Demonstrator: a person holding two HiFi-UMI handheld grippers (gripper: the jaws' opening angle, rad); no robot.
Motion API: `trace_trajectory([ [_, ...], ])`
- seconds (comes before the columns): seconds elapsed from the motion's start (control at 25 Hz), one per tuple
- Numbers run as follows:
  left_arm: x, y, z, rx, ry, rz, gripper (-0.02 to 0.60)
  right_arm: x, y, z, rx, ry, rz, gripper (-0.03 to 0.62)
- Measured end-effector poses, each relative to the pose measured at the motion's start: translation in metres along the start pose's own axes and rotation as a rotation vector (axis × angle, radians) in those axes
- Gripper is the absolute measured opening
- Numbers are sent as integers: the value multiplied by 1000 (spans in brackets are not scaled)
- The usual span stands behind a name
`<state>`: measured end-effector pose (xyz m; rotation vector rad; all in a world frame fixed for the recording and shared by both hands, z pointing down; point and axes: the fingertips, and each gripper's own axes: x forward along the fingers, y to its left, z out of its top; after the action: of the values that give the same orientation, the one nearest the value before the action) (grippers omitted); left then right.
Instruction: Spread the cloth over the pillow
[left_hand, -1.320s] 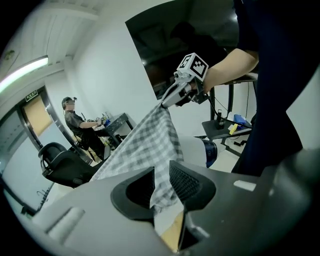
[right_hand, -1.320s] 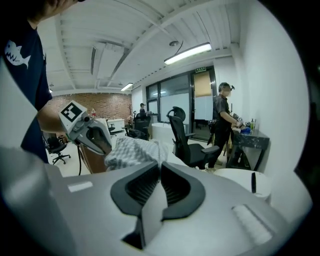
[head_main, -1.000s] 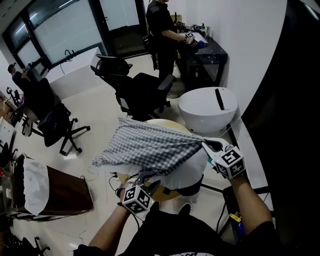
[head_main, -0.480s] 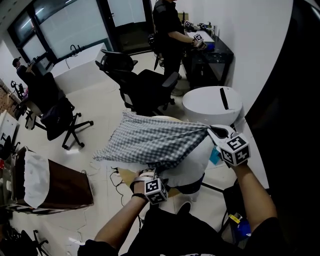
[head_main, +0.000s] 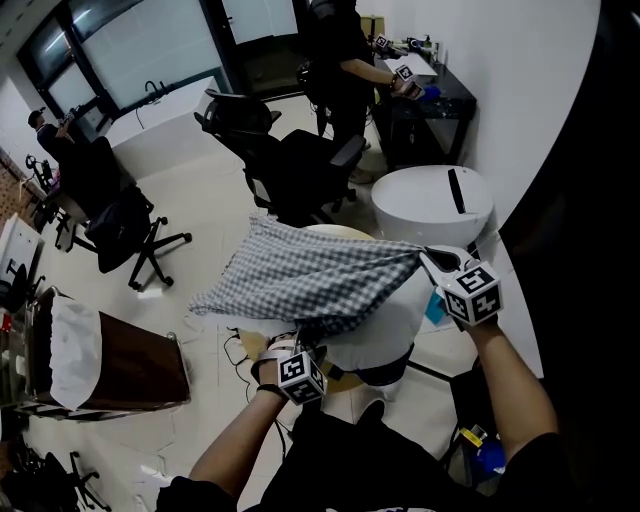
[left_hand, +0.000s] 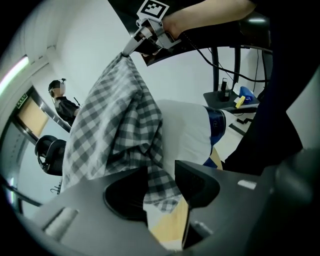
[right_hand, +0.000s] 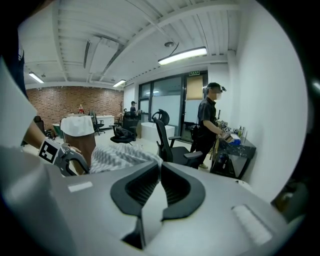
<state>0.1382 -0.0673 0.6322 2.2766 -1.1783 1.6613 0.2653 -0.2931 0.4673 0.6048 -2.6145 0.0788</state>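
**A:** Left gripper (head_main: 288, 350) is low at the near left and tipped steeply down. Its jaws have just been closing in, but they stand apart with daylight between them.

**B:** Anything in that gap?

**A:** Yes, the hanging corner of the checked cloth (left_hand: 116, 125) dangles between them in the left gripper view. The pads don't look clamped on it, and pale wood shows below the corner.

**B:** Take me across the cloth.

**A:** Its left edge droops loose out over the floor. From there it runs right and drapes the white pillow (head_main: 388, 318). The pillow's top and far-left side are covered, while the near side and right flank are bare white.

**B:** What's underneath?

**A:** A round wooden top (head_main: 335, 232). Its rim peeks out on the far side of the cloth, and the pillow seems to rest on it.

**B:** And on the right?

**A:** Right gripper (head_main: 428, 258) has its jaws pressed together on the cloth's right corner, held up by the pillow's right end. In the left gripper view the fabric fans down from that pinch.

**B:** Beyond it?

**A:** A white drum (head_main: 432, 200) stands on the floor farther back on the right, apart from the pillow.
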Motion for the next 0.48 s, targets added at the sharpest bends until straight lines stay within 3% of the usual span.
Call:
trace_trajectory([
  [0.24,7,-1,-23,-7,69,-12,88,9,-3,-11,2,24,11,26],
  [0.4,4,3,-26,-23,83,-1,0,15,-8,-17,-4,41,17,26],
  [0.48,-2,3,-26,-56,69,0,0,17,-9,-18,-5,45,16,26],
])
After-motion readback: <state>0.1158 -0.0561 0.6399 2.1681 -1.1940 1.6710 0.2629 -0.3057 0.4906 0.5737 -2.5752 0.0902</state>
